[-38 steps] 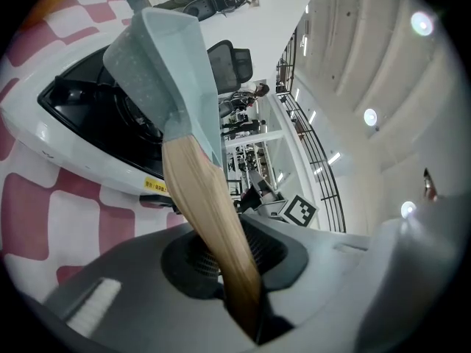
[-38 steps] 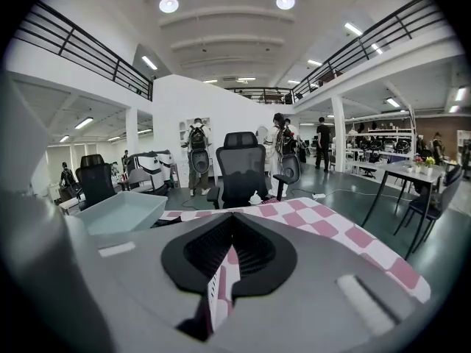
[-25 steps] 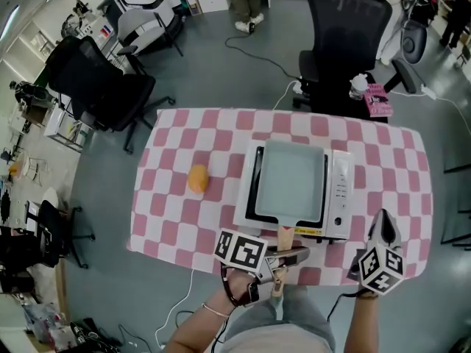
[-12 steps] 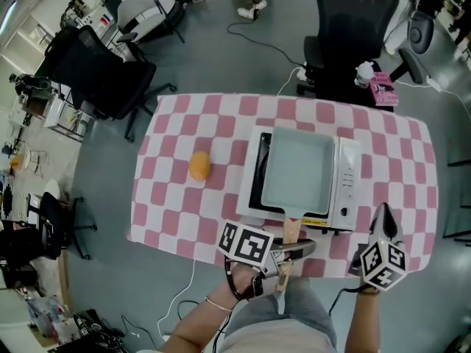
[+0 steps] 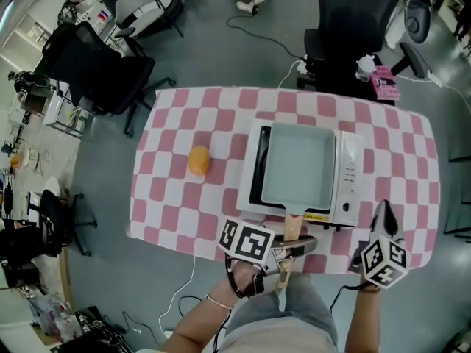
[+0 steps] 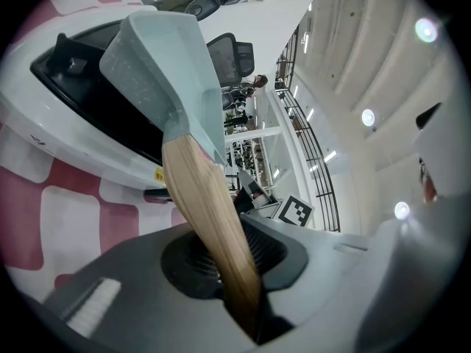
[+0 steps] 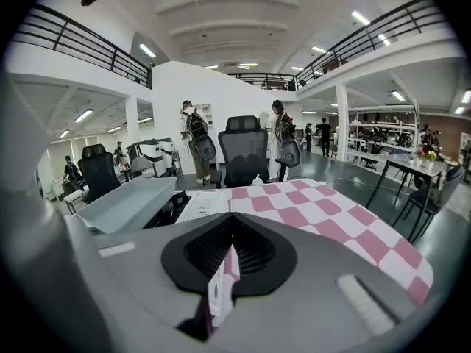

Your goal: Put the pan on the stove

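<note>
A pale blue square pan with a wooden handle rests on the white tabletop stove, its handle pointing toward me over the table's front edge. My left gripper is shut on the end of that handle. In the left gripper view the wooden handle runs from between the jaws up to the pan over the stove. My right gripper hovers at the front right of the table, shut and holding nothing. The right gripper view shows the pan at the left.
The stove stands on a pink and white checked tablecloth. An orange ball-like thing lies on the cloth left of the stove. Black office chairs stand behind the table, and cables trail on the floor.
The head view has shifted slightly. The pan stays on the stove with my left gripper holding its handle. The right gripper has hardly moved.
</note>
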`<state>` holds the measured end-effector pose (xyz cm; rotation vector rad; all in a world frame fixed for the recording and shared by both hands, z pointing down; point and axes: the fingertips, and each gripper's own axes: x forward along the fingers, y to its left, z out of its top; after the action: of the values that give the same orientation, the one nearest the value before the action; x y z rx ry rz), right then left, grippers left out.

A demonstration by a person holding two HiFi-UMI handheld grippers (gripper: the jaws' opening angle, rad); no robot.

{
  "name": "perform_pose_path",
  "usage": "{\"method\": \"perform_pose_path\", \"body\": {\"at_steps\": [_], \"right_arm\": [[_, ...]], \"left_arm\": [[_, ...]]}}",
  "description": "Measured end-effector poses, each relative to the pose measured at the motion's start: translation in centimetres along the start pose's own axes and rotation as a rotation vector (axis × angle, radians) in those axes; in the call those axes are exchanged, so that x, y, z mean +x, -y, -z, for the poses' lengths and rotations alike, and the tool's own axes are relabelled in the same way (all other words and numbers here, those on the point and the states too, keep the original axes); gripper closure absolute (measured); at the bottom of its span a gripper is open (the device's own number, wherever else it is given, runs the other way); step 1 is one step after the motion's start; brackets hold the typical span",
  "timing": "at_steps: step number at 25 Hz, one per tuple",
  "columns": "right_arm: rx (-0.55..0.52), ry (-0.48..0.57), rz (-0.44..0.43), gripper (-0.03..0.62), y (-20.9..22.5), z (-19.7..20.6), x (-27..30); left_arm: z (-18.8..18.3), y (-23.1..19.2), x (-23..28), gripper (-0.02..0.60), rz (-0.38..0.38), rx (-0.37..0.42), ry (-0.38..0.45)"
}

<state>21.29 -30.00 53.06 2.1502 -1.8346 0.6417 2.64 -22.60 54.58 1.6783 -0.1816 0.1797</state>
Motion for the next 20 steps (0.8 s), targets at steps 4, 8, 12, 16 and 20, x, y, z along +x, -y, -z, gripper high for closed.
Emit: {"method": "perform_pose_path", "body": {"at_steps": [4,8,12,16,20], "right_arm": [[-0.001,-0.002,0.000,0.585,-0.14,-0.02,0.12],[0.001,-0.007,-0.001,0.585,-0.21,0.12,0.19],[0.002,-0.011,-0.003,0.585,-0.30,0.36,0.28],[0.003,-0.014,-0.005,0.585,-0.34,0.37,0.39],[0.002,-0.016,-0.004,0.585,-0.22,0.48,0.45]], "left_arm": [[0.10,-0.24,-0.12,0.525,-0.009,0.005,-0.009],[0.11,-0.39,-0.42,0.526,-0.015,0.010,-0.016],[0.22,-0.53,-0.47,0.526,-0.018,0.010,-0.020],[0.15,-0.48,-0.47,0.528,-0.010,0.005,-0.019],[0.16,-0.58,-0.41,0.528,-0.006,0.001,-0.017]]}}
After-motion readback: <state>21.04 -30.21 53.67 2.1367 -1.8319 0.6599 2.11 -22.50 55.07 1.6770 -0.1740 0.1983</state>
